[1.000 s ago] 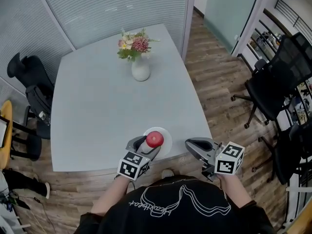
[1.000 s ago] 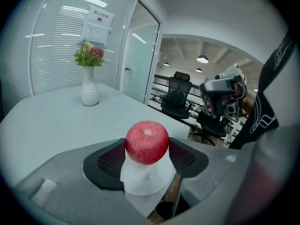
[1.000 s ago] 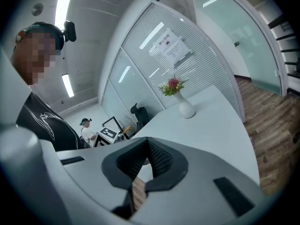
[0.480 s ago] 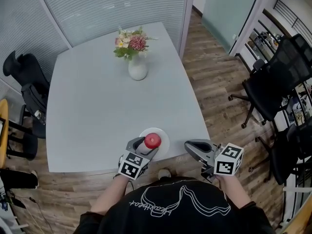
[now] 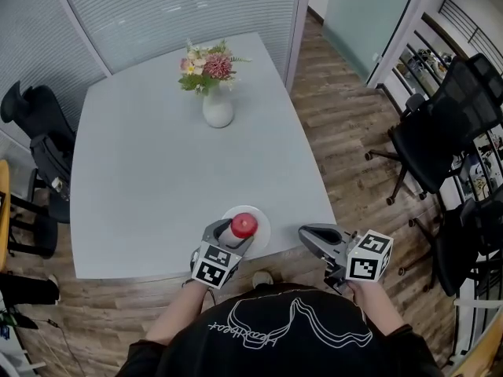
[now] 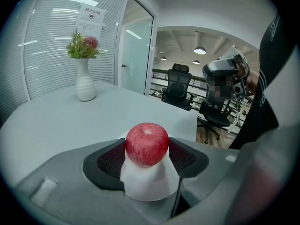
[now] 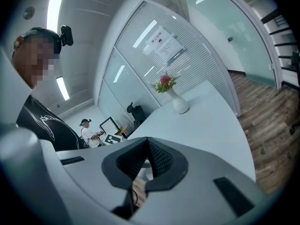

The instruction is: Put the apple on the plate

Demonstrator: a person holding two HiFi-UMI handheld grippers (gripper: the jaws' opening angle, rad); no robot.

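Your left gripper [image 5: 235, 236] has barely moved, still clamped on the apple [image 5: 244, 225], the plate [image 5: 263, 221] just beneath its jaws. Your right gripper [image 5: 312, 236] is closed, empty.

Bright, even office light; fisheye edges bend and darken, foreground soft.

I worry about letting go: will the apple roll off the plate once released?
Probably rolls easily: the apple is round and smooth. Likely firm: the left gripper pinches its sides without visible denting. The plate looks shallow and sits near the table edge, so release low.
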